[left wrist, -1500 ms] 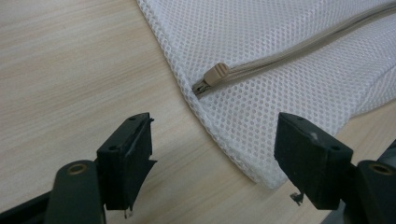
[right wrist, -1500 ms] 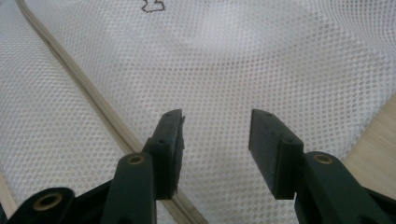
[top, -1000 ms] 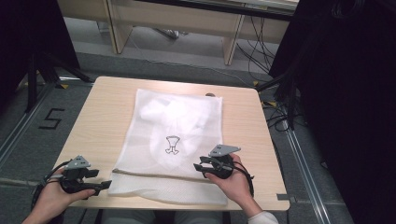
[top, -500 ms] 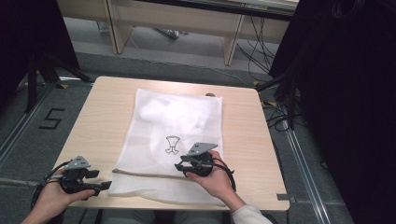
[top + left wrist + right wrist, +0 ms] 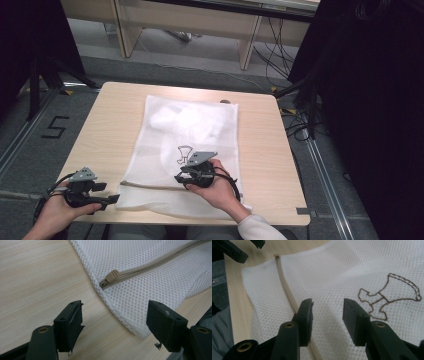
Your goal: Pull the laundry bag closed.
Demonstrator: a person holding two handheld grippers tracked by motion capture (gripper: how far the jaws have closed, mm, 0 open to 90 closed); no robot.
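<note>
While the person is leaning in from the near edge, the left gripper [image 5: 102, 199] is waiting at about seven o'clock on the table [image 5: 107, 117], its jaws standing wide apart and holding nothing. It is pointing at the near-left corner of the white mesh laundry bag [image 5: 192, 130], and in the left gripper view the beige zipper pull [image 5: 111, 276] is lying just ahead of the open jaws, at the closed end of the zipper [image 5: 160, 261]. That placing looks deliberate to me: the gripper is lining up on the pull so it can pinch it and draw the zip open. The bag itself is lying flat across the middle of the table, its zipped edge towards the person and a folded white garment [image 5: 187, 120] showing faintly through the mesh around twelve o'clock. Further right, the right gripper [image 5: 186, 177] is hovering low over the mesh at about six o'clock, beside the zipper line and just below the brown embroidered emblem [image 5: 389, 296]; its jaws are parted too, clamped on nothing, probably getting ready to pin or pinch the fabric so the bag is not sliding when the zip is pulled. Compared with a second ago, the right hand has travelled leftwards from the bag's right border onto the mesh, while the left gripper has stayed put.
</note>
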